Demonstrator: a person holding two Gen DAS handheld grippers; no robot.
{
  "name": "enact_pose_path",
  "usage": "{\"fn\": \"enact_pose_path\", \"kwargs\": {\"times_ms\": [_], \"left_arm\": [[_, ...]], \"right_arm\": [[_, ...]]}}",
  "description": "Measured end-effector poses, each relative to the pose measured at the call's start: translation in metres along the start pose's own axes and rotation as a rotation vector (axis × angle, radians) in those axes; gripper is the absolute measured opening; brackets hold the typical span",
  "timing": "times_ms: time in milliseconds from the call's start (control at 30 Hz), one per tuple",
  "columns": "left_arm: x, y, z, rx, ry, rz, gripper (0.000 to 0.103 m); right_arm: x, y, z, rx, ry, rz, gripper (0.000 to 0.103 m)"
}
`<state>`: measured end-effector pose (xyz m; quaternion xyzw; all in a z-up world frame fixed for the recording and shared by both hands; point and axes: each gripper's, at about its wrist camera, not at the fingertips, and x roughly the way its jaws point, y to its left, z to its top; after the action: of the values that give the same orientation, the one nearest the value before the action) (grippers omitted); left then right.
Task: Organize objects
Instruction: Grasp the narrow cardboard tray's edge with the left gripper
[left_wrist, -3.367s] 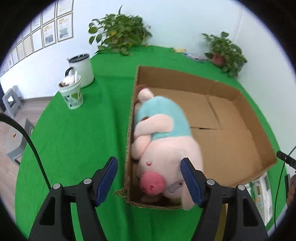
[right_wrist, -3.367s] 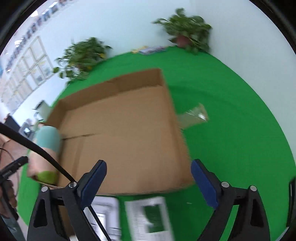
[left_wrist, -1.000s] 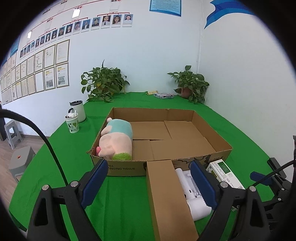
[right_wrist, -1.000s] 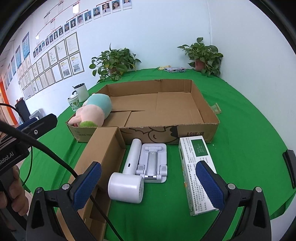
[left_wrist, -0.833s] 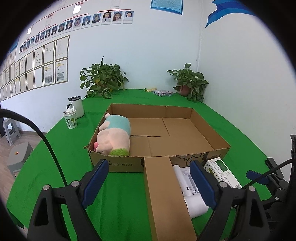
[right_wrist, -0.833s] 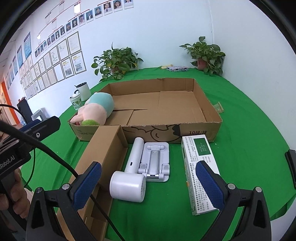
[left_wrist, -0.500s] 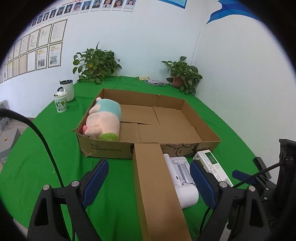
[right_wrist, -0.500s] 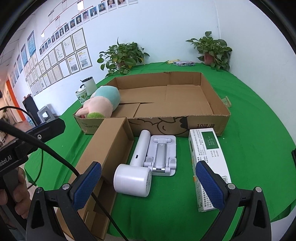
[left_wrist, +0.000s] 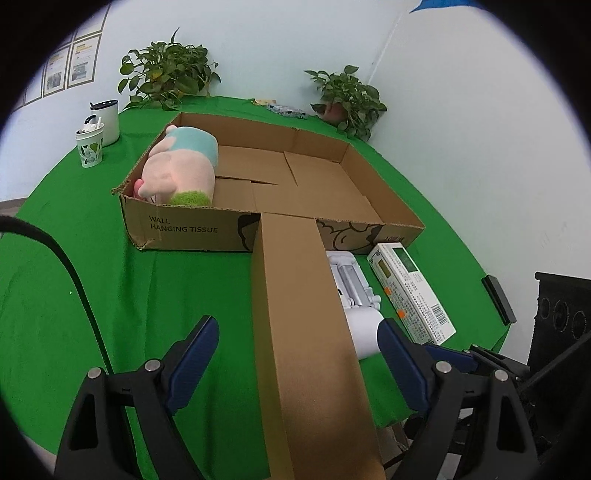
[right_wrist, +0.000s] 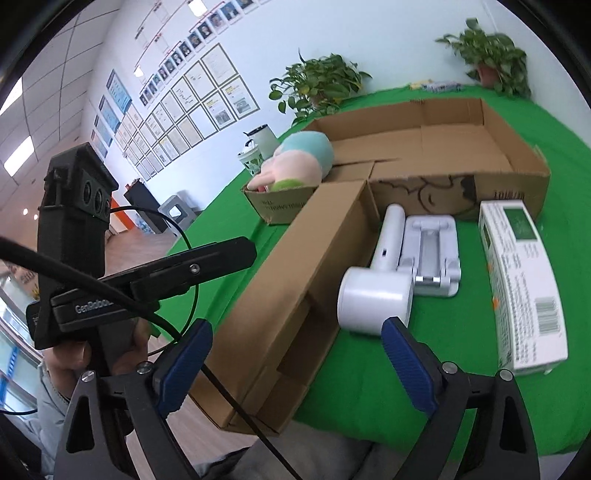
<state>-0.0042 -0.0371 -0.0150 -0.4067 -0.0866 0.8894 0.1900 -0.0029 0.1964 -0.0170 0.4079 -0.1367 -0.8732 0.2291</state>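
Note:
A long narrow cardboard box (left_wrist: 299, 295) lies on the green cloth, one end against the big shallow carton (left_wrist: 192, 229). My left gripper (left_wrist: 297, 360) stands open astride that long box, pads clear of its sides. A plush pig (left_wrist: 181, 170) lies in the carton's left corner. Right of the long box lie a white handheld device (right_wrist: 376, 295), a white folding stand (right_wrist: 430, 251) and a white-and-green packet (right_wrist: 524, 280). My right gripper (right_wrist: 295, 354) is closing over the long box's open near end (right_wrist: 277, 362), and its pads do not press on anything.
Two cups (left_wrist: 98, 136) stand at the back left, and potted plants (left_wrist: 166, 74) (left_wrist: 347, 96) at the back. A small packet (left_wrist: 286, 109) lies between them. A hand (right_wrist: 74, 354) holds the left gripper's handle, left of the right gripper. The table edge runs just under both grippers.
Both grippers have tipped downward and sunk toward the table's near edge. The long box now fills the middle of the left view. The right jaws have narrowed a little.

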Motion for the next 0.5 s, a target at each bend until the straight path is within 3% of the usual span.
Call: {"fn": "enact_pose_path", "kwargs": {"times_ms": [167,367,433,500], "left_arm": [[0.008,-0.013,-0.002,0.042,0.041,-0.046,0.088],[0.028,-0.034,-0.009,0.162,0.107,0.027,0.088],[0.028,-0.033,-0.010,0.168,0.099,0.048,0.083],[0.031,-0.025,-0.012,0.154,0.110,0.077,0.066]], "right_arm": [[-0.006,0.005,-0.009,-0.045,-0.002,0.019,0.090],[-0.019,0.007,-0.020,-0.102,0.002,0.081,0.090],[-0.020,0.011,-0.023,-0.118,0.004,0.082,0.090],[-0.020,0.013,-0.025,-0.126,0.011,0.082,0.090]]}}
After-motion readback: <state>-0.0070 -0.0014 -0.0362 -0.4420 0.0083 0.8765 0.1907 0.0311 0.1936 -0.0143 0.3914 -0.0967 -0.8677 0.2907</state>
